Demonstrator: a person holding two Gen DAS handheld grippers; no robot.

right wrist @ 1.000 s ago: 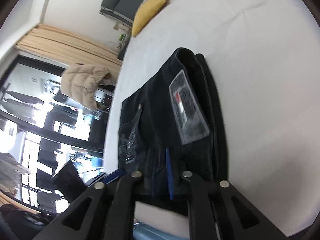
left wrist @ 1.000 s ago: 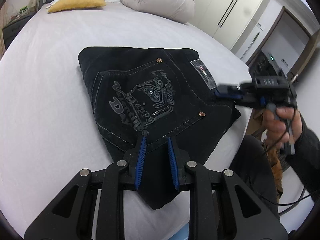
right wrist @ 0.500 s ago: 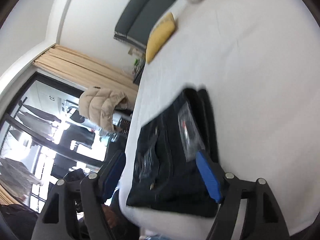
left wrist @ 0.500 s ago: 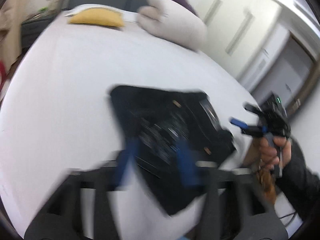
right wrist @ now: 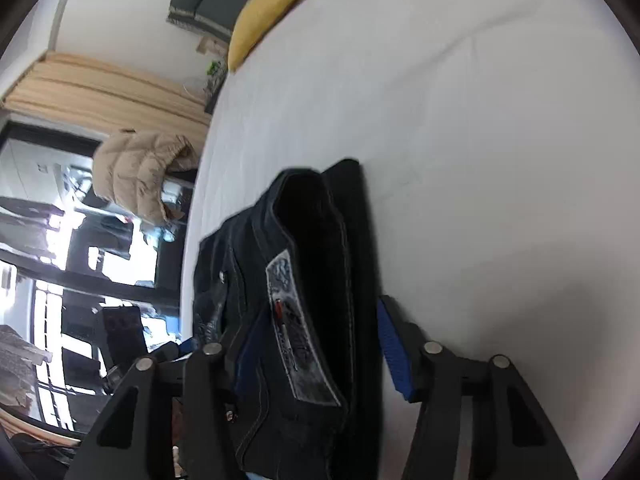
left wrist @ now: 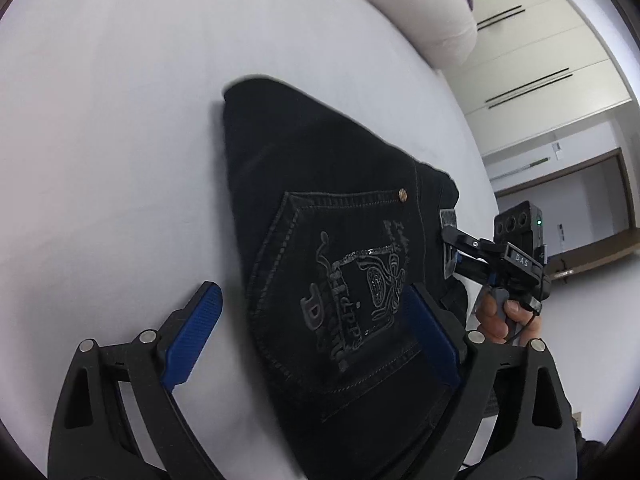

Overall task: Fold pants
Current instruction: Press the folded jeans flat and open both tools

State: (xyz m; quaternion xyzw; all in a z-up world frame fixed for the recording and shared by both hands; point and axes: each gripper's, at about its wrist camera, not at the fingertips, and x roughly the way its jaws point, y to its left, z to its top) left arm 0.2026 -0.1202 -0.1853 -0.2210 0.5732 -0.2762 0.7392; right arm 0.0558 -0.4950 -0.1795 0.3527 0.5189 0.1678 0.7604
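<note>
A second earlier both grippers pinched the folded black denim pants (left wrist: 320,264) on the white bed (left wrist: 120,120); we had since let go. Our left gripper (left wrist: 316,320) was opening wide, our right gripper (right wrist: 320,344) closing, both straddling the fabric unpinched.

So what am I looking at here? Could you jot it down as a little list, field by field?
surface: white bed
garment: black pants, folded into a compact stack, back pocket with embroidered design facing up
waistband label: grey patch on the near edge
left gripper: fingers spread wide and opening, pants between them, pads not pressing
right gripper: fingers straddling the stack's edge, closing; the pads do not seem to press the cloth
person: a hand holding the right gripper
background: yellow pillow, rolled white duvet
</note>
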